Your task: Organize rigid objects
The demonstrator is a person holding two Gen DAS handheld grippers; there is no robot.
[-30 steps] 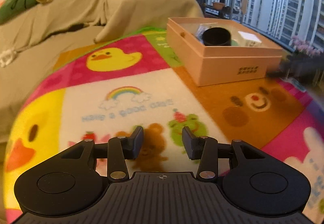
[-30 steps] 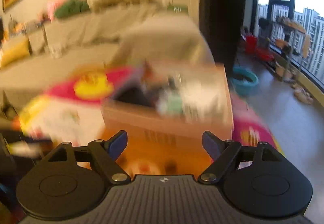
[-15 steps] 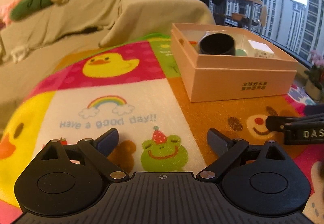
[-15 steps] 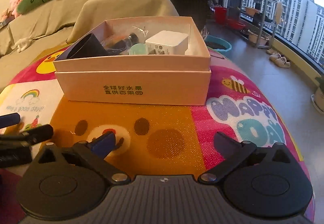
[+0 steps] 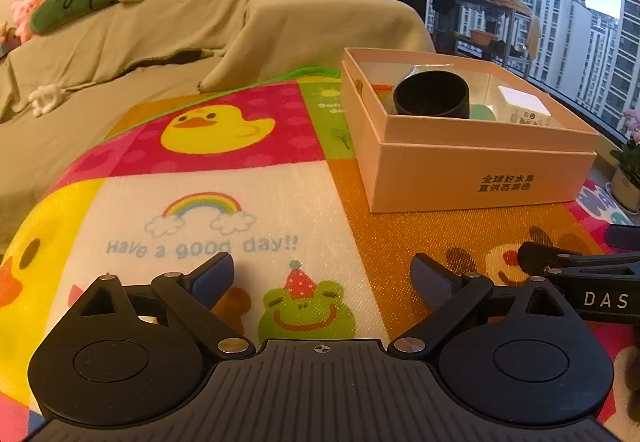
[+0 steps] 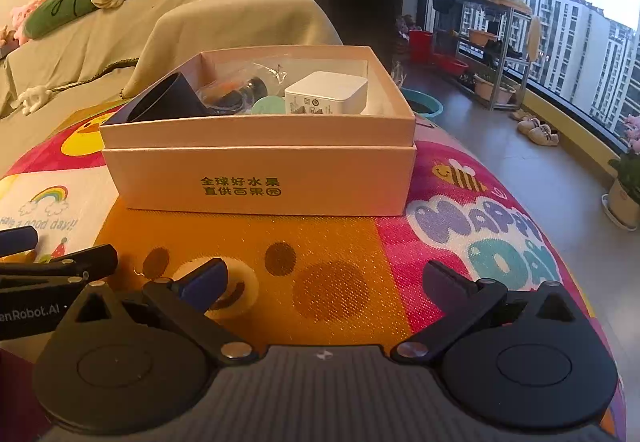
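Your cartoon play mat point(image 5: 208, 202) holds the pink cardboard box point(image 5: 472, 170) far right; your left gripper point(image 5: 322, 274) gapes wide, empty. From the right, that box sits ahead, centre, black cup point(image 6: 168, 102) and white cube point(image 6: 326, 92) inside; your right gripper point(image 6: 324, 276) is spread, holding nothing.

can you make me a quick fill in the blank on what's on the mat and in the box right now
1. The white cube lies inside the pink ____.
2. The black cup in the box is tipped on its ____.
3. Both the left tongs and the right tongs are ____, with nothing between them.
4. The box stands on a colourful ____.

Missing words: box; side; open; mat
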